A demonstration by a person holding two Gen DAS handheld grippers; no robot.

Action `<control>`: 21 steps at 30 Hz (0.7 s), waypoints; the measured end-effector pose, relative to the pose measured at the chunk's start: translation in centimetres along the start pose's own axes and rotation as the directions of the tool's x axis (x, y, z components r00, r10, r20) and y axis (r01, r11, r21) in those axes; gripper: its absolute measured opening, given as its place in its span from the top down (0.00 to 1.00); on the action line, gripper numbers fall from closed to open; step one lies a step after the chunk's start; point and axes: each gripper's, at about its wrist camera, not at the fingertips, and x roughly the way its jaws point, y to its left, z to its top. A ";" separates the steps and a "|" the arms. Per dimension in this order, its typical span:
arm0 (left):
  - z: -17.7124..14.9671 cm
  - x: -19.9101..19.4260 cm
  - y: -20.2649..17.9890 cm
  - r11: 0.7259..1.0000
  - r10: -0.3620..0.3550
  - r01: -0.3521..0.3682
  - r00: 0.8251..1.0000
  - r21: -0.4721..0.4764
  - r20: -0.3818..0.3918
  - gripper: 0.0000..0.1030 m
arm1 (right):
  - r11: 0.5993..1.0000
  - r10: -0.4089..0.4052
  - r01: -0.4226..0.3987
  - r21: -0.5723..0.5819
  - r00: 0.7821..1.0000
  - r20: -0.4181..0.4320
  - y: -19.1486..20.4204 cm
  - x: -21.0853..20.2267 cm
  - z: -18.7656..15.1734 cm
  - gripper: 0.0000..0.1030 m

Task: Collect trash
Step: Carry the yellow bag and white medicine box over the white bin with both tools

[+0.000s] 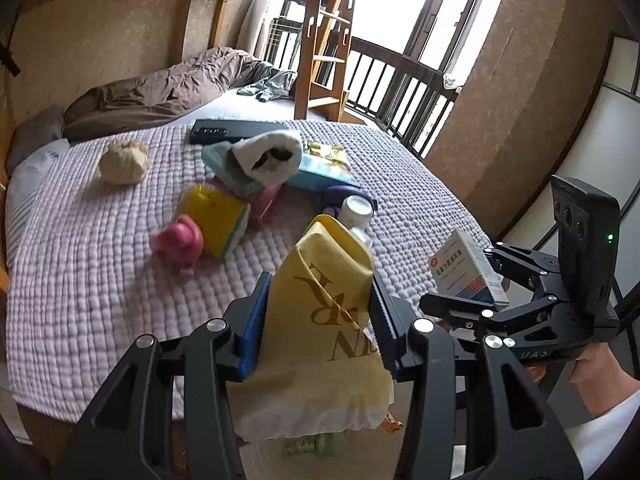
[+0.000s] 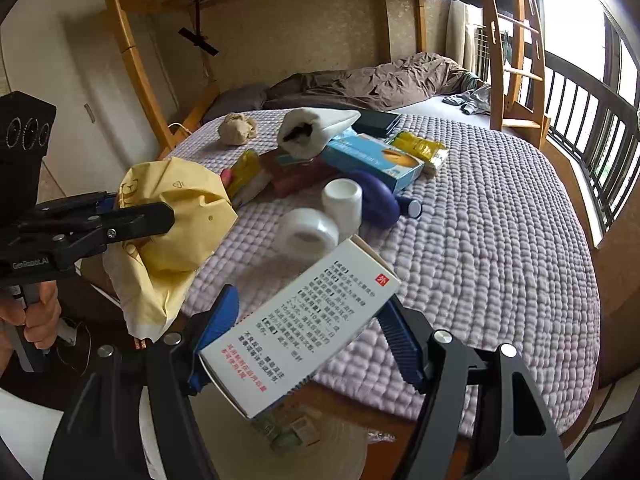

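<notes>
My left gripper [image 1: 320,320] is shut on a yellow paper bag [image 1: 320,312] with gold letters, held above the near edge of the bed; the bag also shows in the right wrist view [image 2: 180,224]. My right gripper [image 2: 308,332] is shut on a white medicine box [image 2: 296,328] with Chinese print, held over the bed's edge; it also shows in the left wrist view [image 1: 468,272]. Below the grippers lies a container holding trash [image 2: 304,436]; what kind it is I cannot tell.
On the lilac quilt [image 2: 500,240] lie a crumpled brown paper ball [image 2: 237,128], a white sock-like pouch [image 2: 312,128], a blue box [image 2: 372,160], yellow packets [image 2: 420,148], a white bottle [image 2: 342,204], a tape roll [image 2: 308,232], a purple item [image 2: 380,200], a pink toy [image 1: 180,240]. Wooden bunk frame and ladder [image 2: 516,60] behind.
</notes>
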 end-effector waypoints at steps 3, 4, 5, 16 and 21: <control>-0.6 -0.3 0.1 1.000 0.003 -0.003 1.000 -0.015 -0.007 0.53 | 1.000 0.010 -0.010 -0.001 1.000 -0.004 0.5 -0.6 -0.8 0.33; -0.9 -0.4 0.2 1.000 0.001 -0.001 1.000 -0.021 -0.010 0.53 | 1.000 0.013 -0.013 -0.001 1.000 -0.006 0.6 -0.6 -1.0 0.33; -1.1 -0.5 0.2 1.000 0.000 0.000 1.000 -0.027 -0.013 0.53 | 1.000 0.017 -0.017 0.000 1.000 -0.010 0.7 -0.7 -1.2 0.33; -3.1 -1.0 -0.4 0.999 0.004 -0.006 0.999 -0.039 -0.047 0.53 | 0.999 0.046 -0.046 -0.006 0.998 -0.046 2.6 -1.1 -3.1 0.33; -3.9 -1.1 -0.7 0.999 0.007 -0.009 0.998 -0.035 -0.063 0.53 | 0.998 0.056 -0.057 -0.005 0.996 -0.064 3.1 -1.0 -3.8 0.33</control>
